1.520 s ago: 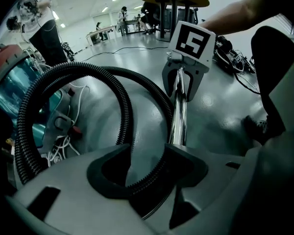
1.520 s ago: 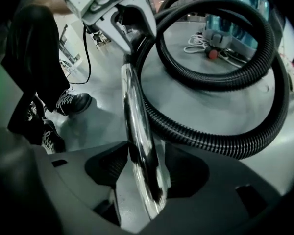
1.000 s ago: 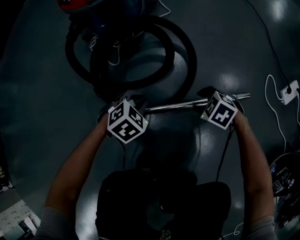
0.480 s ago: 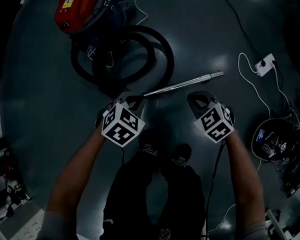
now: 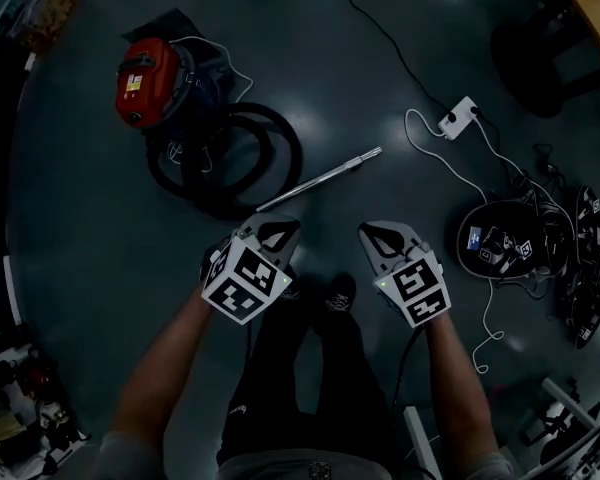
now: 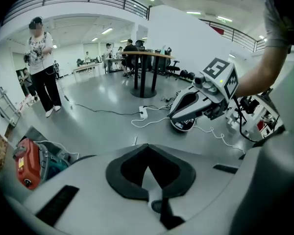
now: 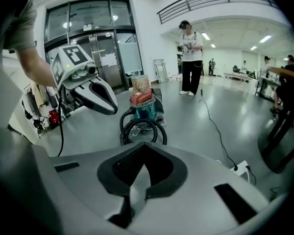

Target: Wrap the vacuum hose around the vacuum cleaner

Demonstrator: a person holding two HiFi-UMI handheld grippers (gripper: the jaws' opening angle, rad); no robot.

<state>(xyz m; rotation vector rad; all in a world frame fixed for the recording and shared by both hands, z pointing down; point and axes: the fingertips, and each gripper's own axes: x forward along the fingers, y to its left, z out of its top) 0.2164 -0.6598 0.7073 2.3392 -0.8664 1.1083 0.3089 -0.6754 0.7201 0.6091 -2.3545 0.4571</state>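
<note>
We've got the vacuum cleaner up top, its black hose coiled in loops right beside the vacuum cleaner, and the metal wand running out from those loops, away from the vacuum cleaner. Well apart from the vacuum cleaner, our left gripper is clenched on nothing, and our right gripper is clenched empty too

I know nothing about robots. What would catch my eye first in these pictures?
The left gripper and right gripper, each carrying a black-and-white marker cube, sit low in the middle of the head view, both shut and empty. Beyond them on the dark floor stands a red vacuum, its black hose looped beside it. A metal tube lies between hose and grippers.
</note>
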